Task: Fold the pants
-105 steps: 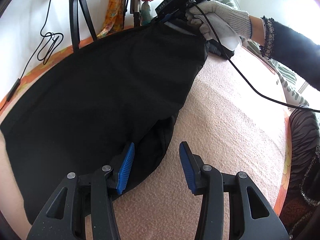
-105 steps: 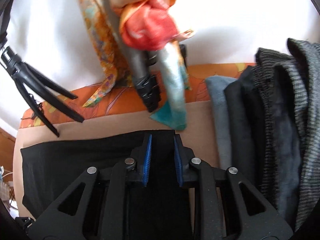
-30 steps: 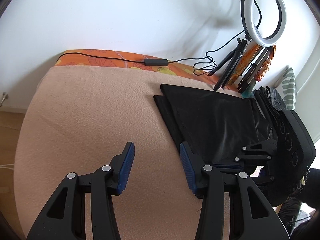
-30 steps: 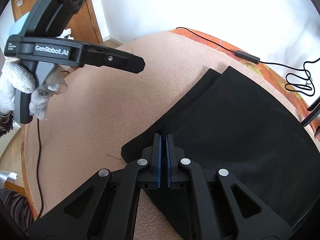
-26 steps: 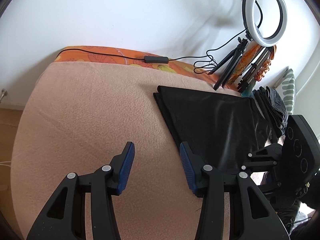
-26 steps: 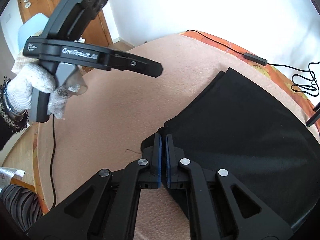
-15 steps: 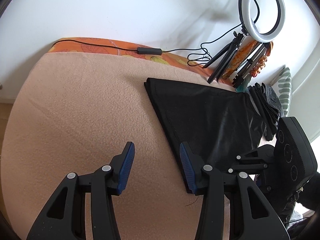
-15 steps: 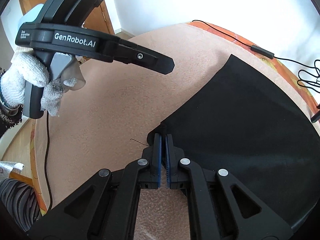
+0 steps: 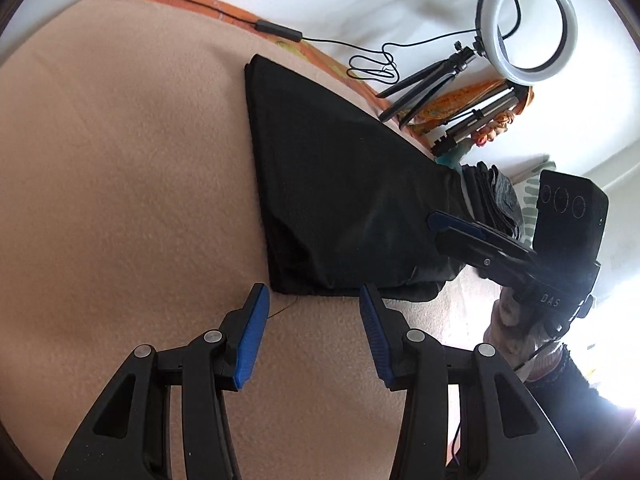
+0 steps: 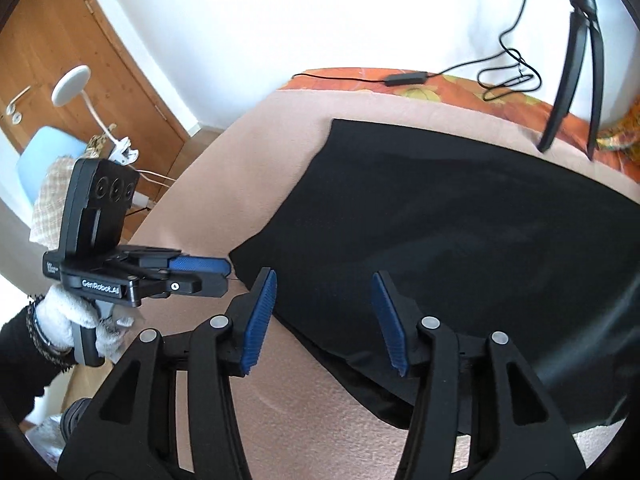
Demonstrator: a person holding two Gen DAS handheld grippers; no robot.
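The right gripper (image 10: 324, 320), which a moment ago was clamped on the near corner of the black pants (image 10: 460, 232), has just been opening its jaws and is now standing released, with the cloth lying below the blue pads (image 10: 260, 316) and nothing pinched between them. In the right wrist view it is pointing steeply down over the lower middle of the frame, above the near edge of the folded pants. The left gripper (image 9: 312, 336) is angling down at the bottom centre of its own view, just short of the pants' near corner (image 9: 280, 288); a gloved hand (image 10: 70, 320) with a dark sleeve is holding it at the lower left of the right wrist view.

The pants are lying folded flat on a pink blanket (image 9: 120, 180), filling the centre and right of both views. A loose thread (image 9: 286, 308) is trailing from the corner toward the left gripper. Behind the pants, an orange patterned cover (image 10: 440, 92) is carrying a black cable (image 10: 404, 78). A ring light (image 9: 528, 20) on a tripod (image 9: 424, 80) is standing at the upper right of the left wrist view, and a stack of dark folded clothes (image 9: 496, 200) is sitting beyond the pants at the right. A wooden door (image 10: 80, 60) and a white lamp (image 10: 70, 84) are showing at the upper left of the right wrist view.

The left gripper's jaws are standing partly apart with only blanket between them, touching nothing.
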